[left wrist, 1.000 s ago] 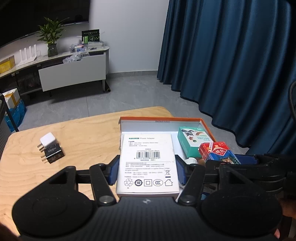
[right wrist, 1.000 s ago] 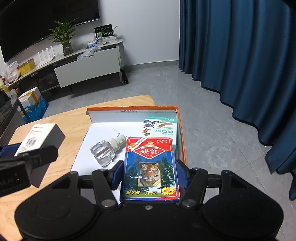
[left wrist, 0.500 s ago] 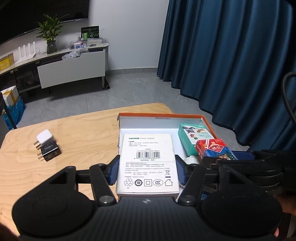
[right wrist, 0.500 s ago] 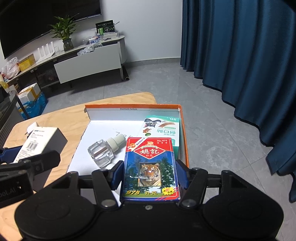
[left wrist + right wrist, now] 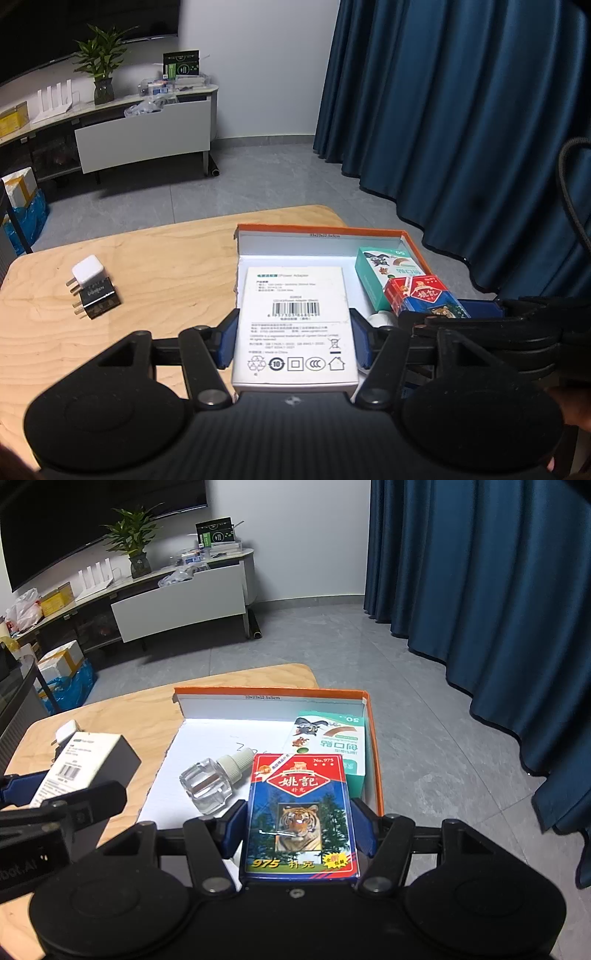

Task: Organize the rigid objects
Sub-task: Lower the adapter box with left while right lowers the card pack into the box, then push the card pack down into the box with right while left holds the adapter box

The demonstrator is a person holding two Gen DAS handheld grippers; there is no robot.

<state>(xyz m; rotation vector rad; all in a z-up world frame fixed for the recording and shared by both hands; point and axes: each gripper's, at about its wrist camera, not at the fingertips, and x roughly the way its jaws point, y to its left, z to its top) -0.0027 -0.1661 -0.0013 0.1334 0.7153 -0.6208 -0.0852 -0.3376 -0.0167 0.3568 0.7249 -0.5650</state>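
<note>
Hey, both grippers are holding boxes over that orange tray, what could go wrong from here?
1. The left gripper with the white adapter box and the right gripper with the card pack hang close together; they may bump.
2. The glass bottle lies on its side in the orange tray; a box set down on it might roll it or land tilted.
3. The green box already fills the right side, so space is tight.
</note>
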